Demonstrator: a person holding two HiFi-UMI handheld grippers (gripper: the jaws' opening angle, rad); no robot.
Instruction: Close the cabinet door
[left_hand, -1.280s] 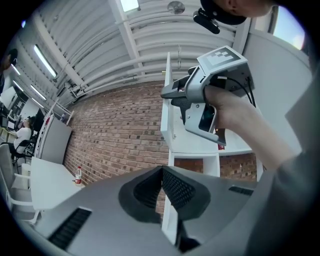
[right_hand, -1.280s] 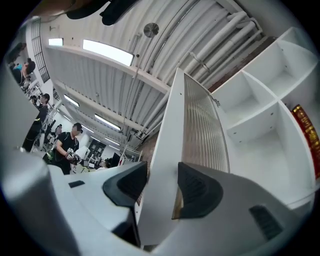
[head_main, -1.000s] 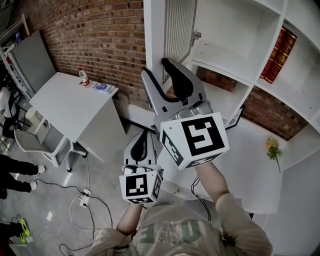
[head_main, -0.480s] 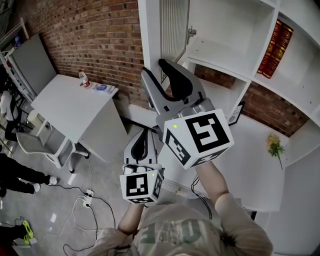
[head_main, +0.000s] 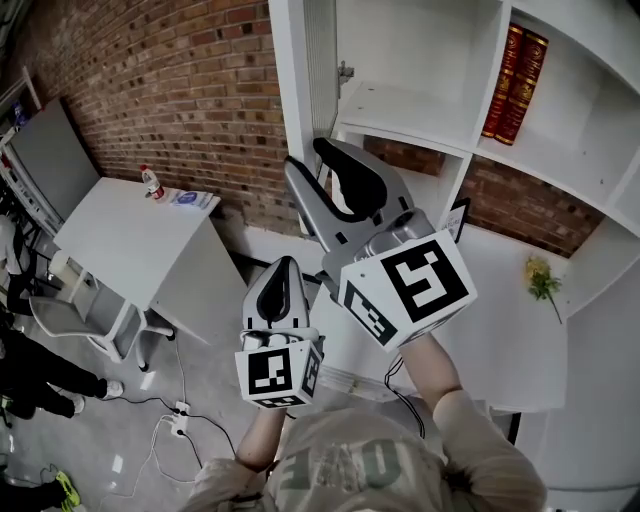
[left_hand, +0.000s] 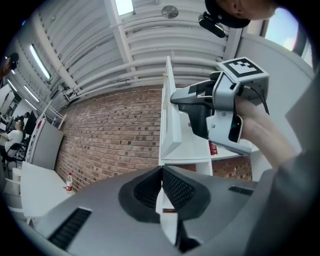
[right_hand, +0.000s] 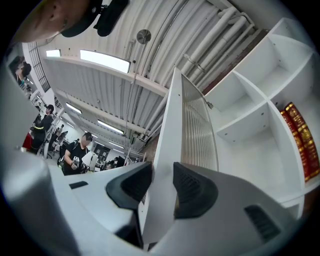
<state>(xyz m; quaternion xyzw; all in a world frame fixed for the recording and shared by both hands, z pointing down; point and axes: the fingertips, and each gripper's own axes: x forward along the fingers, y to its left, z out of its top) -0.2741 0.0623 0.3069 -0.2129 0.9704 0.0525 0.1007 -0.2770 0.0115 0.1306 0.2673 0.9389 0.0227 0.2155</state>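
The white cabinet door stands open, edge-on to me, with a ribbed panel in its frame. My right gripper reaches up to the door's lower edge. In the right gripper view the door edge lies between the jaws of the right gripper, which are closing, with the black pads close to both faces. My left gripper hangs lower and to the left, shut with nothing in it. In the left gripper view the right gripper shows at the door.
Open white shelves hold red books. A white counter below carries yellow flowers. A white desk with a bottle stands by the brick wall. Cables lie on the floor; people stand at the left.
The right gripper's jaws have narrowed around the door's edge and the hand has shifted a little toward the cabinet. The left gripper has drifted slightly up, still shut.
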